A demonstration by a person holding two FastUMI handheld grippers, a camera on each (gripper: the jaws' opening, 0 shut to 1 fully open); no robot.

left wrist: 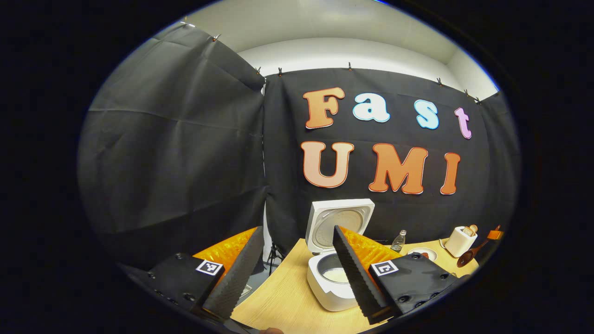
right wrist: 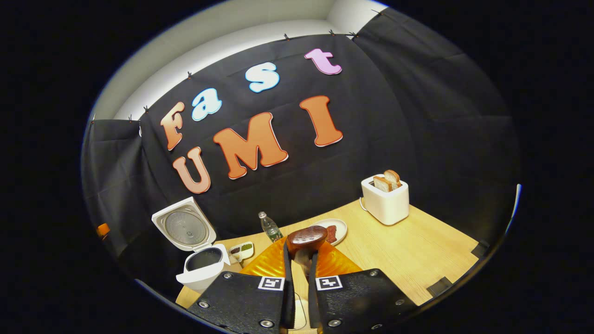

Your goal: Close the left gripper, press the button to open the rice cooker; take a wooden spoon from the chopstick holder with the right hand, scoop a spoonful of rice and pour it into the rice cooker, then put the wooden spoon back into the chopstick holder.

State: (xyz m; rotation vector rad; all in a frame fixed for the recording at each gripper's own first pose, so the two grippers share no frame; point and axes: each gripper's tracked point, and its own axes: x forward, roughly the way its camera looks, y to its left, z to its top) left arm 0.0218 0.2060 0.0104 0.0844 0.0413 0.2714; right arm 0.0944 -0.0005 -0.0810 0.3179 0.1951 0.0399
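Table (right wrist: 417, 250): light wood top, several items standing on it.
Cooker (right wrist: 202, 271) at the left end, lid up; bottle (right wrist: 269, 227) and small dish (right wrist: 242, 250) near it; plate (right wrist: 341, 227) mid-table; toaster (right wrist: 386, 200) far right, bread in slots.

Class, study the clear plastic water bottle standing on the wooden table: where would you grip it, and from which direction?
Probably take the clear plastic water bottle around its straight body below the cap, coming in level from the open table side. It stands upright near the black cloth wall, and the right gripper, shut on the dark wooden spoon, is busy.
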